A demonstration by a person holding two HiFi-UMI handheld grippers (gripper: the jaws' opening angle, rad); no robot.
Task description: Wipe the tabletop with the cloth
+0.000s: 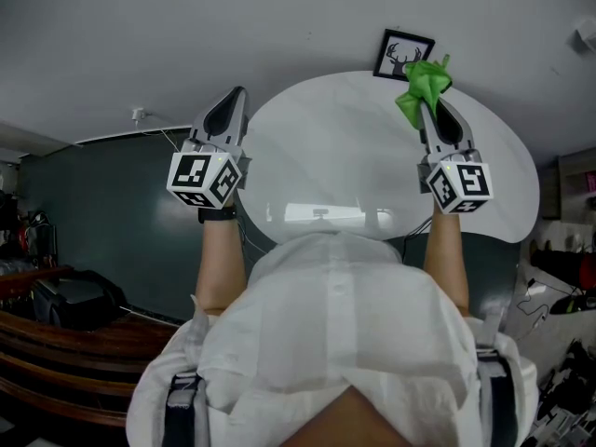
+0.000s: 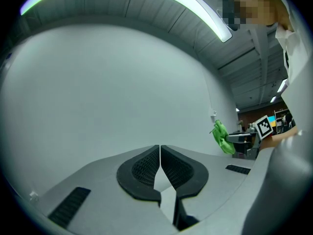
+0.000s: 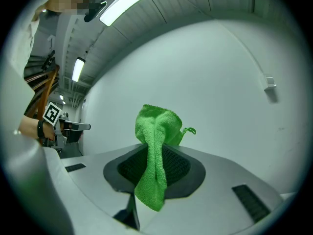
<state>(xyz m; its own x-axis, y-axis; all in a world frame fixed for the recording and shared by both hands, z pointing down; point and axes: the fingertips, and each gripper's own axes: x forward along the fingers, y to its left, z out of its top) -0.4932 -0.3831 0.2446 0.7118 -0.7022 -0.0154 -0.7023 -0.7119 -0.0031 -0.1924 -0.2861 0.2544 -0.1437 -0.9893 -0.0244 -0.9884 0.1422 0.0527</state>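
Note:
A green cloth [image 1: 424, 84] is bunched between the jaws of my right gripper [image 1: 431, 101], which is shut on it and held up over the far right part of the white oval tabletop [image 1: 326, 156]. In the right gripper view the cloth [image 3: 155, 151] stands above the fingers and hangs down over the pads. My left gripper [image 1: 237, 96] is held level at the table's left edge, shut, with nothing between its pads [image 2: 142, 168]. The left gripper view also catches the cloth [image 2: 221, 137] off to the right. Both grippers face a plain pale wall.
A framed deer picture [image 1: 403, 56] stands just beyond the table's far edge. A wall socket [image 1: 138, 115] with a cable sits at the left. Dark bags [image 1: 79, 296] and wooden rails [image 1: 56, 343] fill the lower left; cluttered shelves [image 1: 563, 268] are at the right.

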